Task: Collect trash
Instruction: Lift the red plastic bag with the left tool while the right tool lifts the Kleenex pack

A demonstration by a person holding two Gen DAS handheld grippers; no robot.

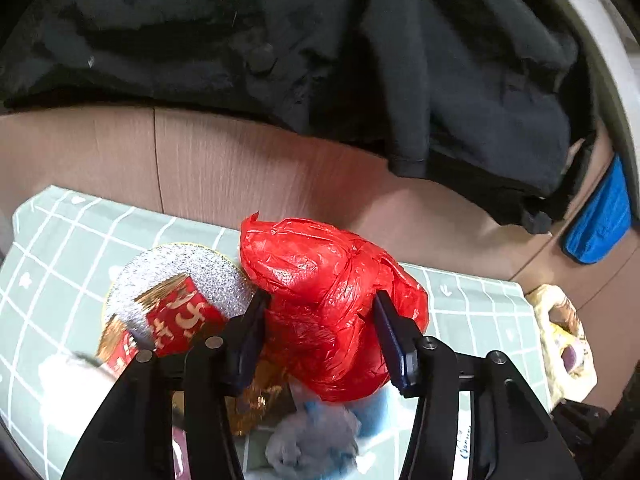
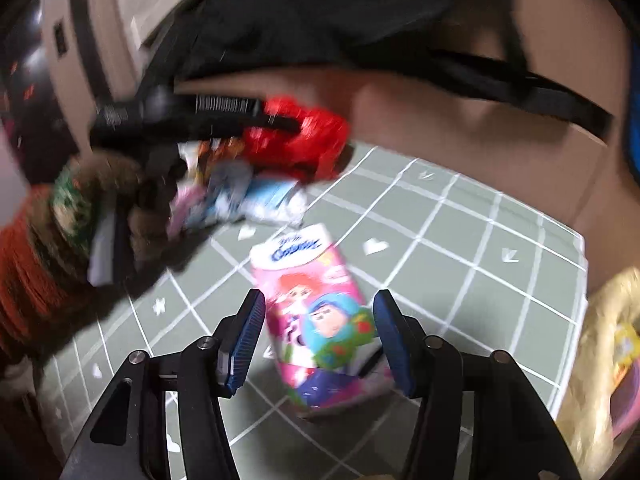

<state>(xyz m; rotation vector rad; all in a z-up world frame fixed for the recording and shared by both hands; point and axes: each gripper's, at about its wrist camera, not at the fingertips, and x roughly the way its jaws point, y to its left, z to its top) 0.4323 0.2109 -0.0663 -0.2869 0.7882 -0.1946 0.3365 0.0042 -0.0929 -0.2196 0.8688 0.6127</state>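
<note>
I see my left gripper (image 1: 320,308) closed around the red plastic bag (image 1: 332,300); its 2 pads press into the crumpled plastic from both sides. At 9 o'clock from the bag lies a silver and red foil wrapper (image 1: 172,304), touching it, and at 6 o'clock there is a grey-blue crumpled tissue (image 1: 312,436). All rest on the green checked cloth (image 1: 60,248). My right gripper (image 2: 318,312) stands wide, with the pink carton (image 2: 316,320) between the pads, but I cannot see them pressing it. At 10 o'clock from the carton, the other gripper (image 2: 276,120) holds the red bag, and the picture is blurred there.
</note>
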